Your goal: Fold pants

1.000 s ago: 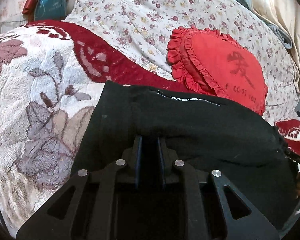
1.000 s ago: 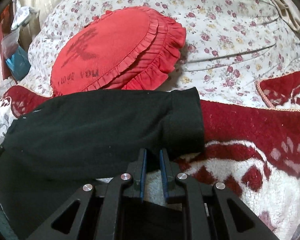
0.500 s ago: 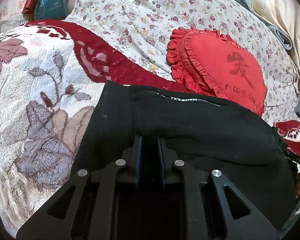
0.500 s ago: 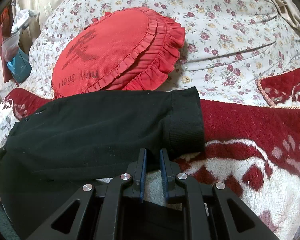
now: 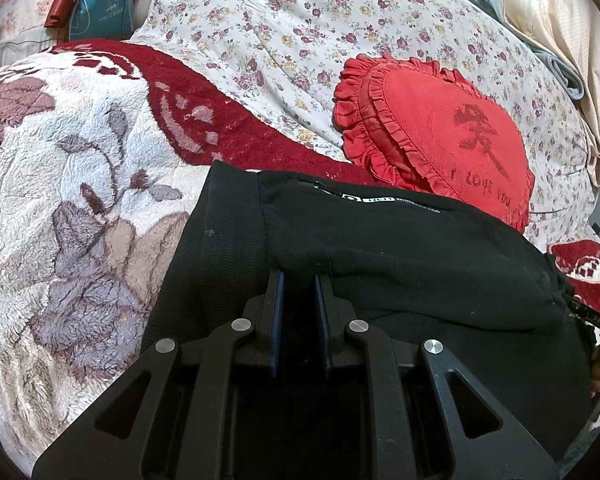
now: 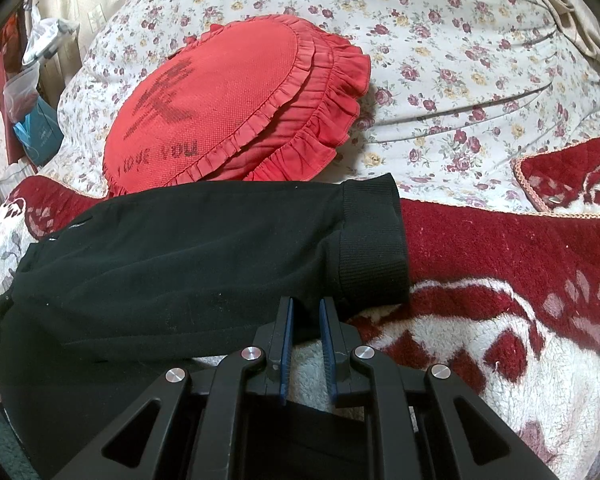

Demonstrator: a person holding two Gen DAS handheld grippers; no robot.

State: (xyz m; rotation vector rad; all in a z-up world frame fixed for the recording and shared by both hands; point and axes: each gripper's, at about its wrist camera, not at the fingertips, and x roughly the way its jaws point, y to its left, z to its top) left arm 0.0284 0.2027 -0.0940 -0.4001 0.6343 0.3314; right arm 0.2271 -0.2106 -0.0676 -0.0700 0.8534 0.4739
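Observation:
Black pants lie on a fleece blanket on the bed, one leg folded over the other. In the left wrist view my left gripper is shut on the black fabric near the ribbed waistband. In the right wrist view the pants stretch left to right and end in a ribbed cuff. My right gripper is shut on the near edge of the leg just left of the cuff.
A red heart-shaped ruffled cushion rests just behind the pants on a floral quilt. The red and white fleece blanket covers the bed. A blue bag stands at the far left.
Both grippers keep their hold on the pants. The view has shifted only slightly; the pants have hardly moved.

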